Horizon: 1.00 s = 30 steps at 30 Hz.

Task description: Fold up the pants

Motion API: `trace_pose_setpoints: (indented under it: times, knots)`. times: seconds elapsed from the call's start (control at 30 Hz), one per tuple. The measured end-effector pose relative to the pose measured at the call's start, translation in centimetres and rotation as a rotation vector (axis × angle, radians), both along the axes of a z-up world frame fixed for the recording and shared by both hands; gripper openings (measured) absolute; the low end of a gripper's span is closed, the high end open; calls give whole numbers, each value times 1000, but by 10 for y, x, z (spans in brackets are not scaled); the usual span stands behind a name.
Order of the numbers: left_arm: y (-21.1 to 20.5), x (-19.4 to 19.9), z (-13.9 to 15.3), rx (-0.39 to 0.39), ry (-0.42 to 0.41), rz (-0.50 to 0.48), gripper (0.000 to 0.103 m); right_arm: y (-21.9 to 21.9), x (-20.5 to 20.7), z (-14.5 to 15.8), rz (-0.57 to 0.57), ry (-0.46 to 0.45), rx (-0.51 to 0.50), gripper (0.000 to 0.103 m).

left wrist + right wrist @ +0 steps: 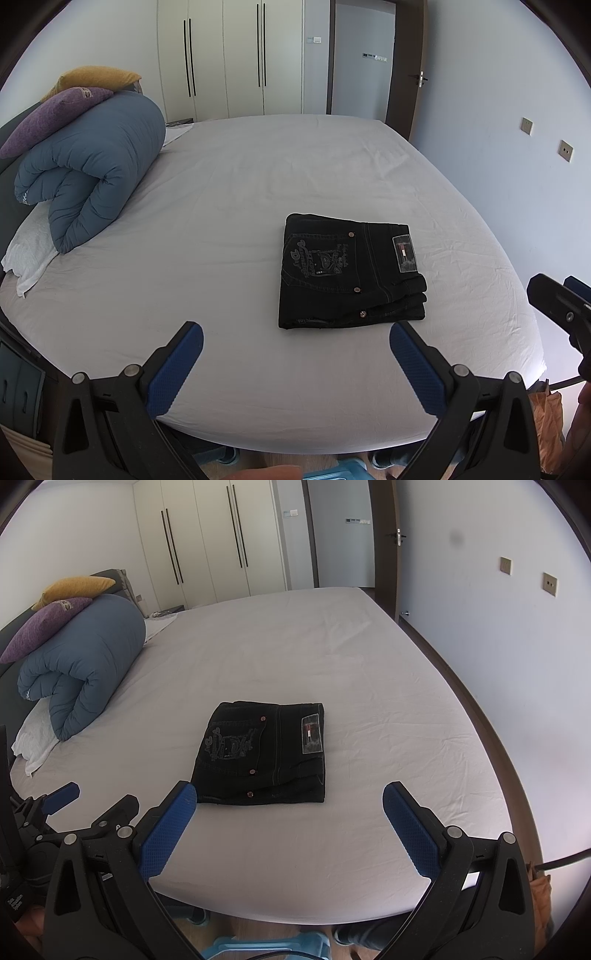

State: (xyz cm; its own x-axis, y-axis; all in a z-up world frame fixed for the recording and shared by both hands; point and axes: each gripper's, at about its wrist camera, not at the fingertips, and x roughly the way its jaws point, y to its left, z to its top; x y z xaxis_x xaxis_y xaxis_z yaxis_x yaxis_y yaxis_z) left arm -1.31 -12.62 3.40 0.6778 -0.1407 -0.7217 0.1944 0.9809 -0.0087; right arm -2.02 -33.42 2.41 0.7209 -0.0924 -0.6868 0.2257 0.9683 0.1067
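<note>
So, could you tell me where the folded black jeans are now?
The folded black jeans lie on the white bed sheet, ahead of both open claws, right of the rolled blue duvet.

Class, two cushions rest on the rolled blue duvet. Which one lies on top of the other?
The yellow cushion lies on top. The purple cushion sits under and in front of it, directly on the blue duvet.

Soft, even daylight fills both views, cool in tone, with no glare. The bed is bright and shows only faint crease shadows; the pants cast a thin shadow. Fisheye bending curves the wall and wardrobe, corners vignette to black. A dark smudge marks the right view's wall. Focus is sharp
</note>
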Motion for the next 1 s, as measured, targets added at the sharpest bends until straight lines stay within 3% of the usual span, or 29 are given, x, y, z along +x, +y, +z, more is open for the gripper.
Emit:
trace_pose_setpoints:
  times: [1.0]
  knots:
    - [5, 1, -8, 8, 24, -8, 103, -4, 2, -8, 14, 18, 17, 103]
